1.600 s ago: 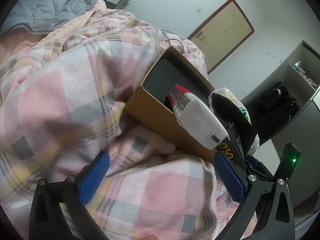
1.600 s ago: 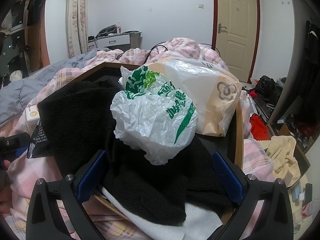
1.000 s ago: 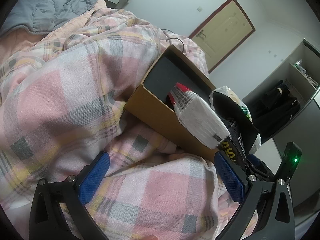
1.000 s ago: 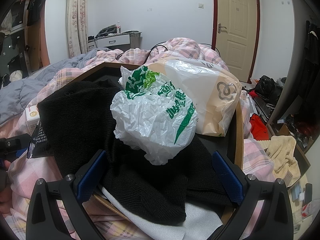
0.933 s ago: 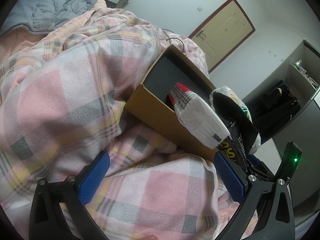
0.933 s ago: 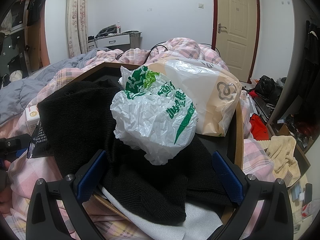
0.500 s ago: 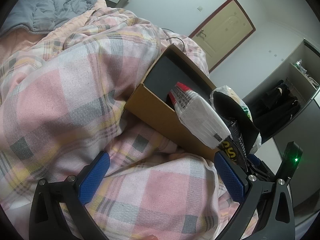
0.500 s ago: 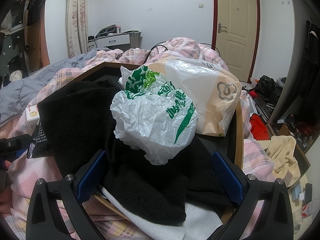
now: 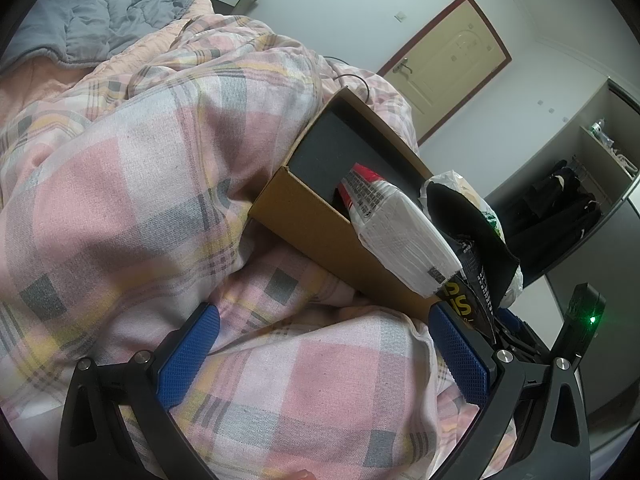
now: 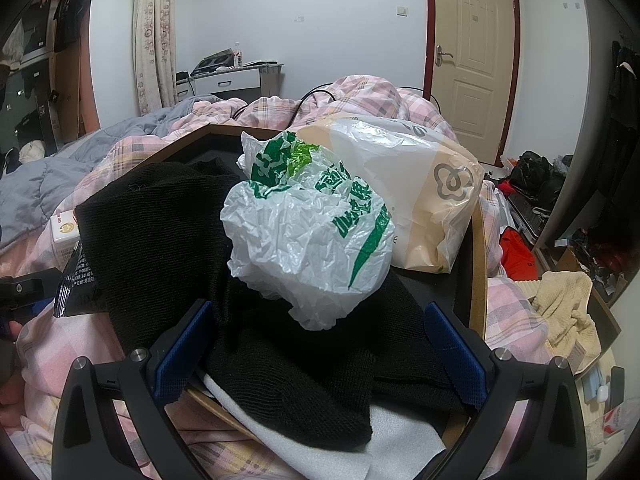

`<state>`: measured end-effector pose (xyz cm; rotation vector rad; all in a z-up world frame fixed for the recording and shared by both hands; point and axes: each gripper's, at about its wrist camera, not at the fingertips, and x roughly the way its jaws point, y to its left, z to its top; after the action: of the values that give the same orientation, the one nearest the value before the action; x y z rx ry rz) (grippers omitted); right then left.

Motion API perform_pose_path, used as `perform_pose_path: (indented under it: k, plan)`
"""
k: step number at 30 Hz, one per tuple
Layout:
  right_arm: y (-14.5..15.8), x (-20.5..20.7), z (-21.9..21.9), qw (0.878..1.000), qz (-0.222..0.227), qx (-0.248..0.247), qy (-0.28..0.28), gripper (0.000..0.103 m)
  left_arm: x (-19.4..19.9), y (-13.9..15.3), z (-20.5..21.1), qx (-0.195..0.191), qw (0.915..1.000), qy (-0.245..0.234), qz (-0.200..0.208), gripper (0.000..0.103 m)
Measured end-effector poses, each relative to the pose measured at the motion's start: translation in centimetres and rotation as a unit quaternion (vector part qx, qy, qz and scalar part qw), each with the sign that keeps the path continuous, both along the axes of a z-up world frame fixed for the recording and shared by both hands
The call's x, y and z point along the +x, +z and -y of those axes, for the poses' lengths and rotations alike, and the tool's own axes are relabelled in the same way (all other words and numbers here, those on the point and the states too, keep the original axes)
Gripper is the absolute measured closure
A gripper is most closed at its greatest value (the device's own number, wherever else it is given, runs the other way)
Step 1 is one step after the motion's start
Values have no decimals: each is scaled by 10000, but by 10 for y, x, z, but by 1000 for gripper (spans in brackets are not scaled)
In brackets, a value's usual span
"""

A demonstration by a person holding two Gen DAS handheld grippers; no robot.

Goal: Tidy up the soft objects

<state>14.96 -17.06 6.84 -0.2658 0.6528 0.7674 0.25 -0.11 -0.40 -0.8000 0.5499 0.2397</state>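
Two sets of my fingers gape wide, empty. My right gripper (image 10: 320,344) hovers over a crumpled white-and-green plastic bag (image 10: 308,236) atop black knitwear (image 10: 168,232) in the cardboard box (image 9: 320,236): featherlight, slippery; best pinched at a crease. My left gripper (image 9: 324,352) faces the bed.

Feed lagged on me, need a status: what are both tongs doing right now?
Left tongs: open, empty, over the plaid quilt.
Right tongs: open, empty, over the black knit garment.

A cardboard box (image 9: 320,236) rests on the pink plaid quilt (image 9: 120,184).
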Motion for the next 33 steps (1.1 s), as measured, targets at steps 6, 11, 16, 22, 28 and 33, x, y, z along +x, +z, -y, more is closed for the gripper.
perform_pose_path:
  k: [6,11,16,22,28,33]
  plan:
    - [0,0,0,10000,-1,1,0,1,0,0,0,-1,10000,0,10,0]
    - [0,0,0,10000,-1,1,0,1,0,0,0,-4,10000,0,19,0]
    - [0,0,0,10000,-1,0,1,1,0,0,0,-7,10000,0,21,0]
    - [0,0,0,10000,-2,0,1,1,0,-1,0,-29,10000,-4,12,0]
    - [0,0,0,10000,-2,0,1,1,1,-2,0,-12,10000,-3,-1,0]
    - [0,0,0,10000,-2,-1,1,1,1,-2,0,-18,10000,-4,-8,0]
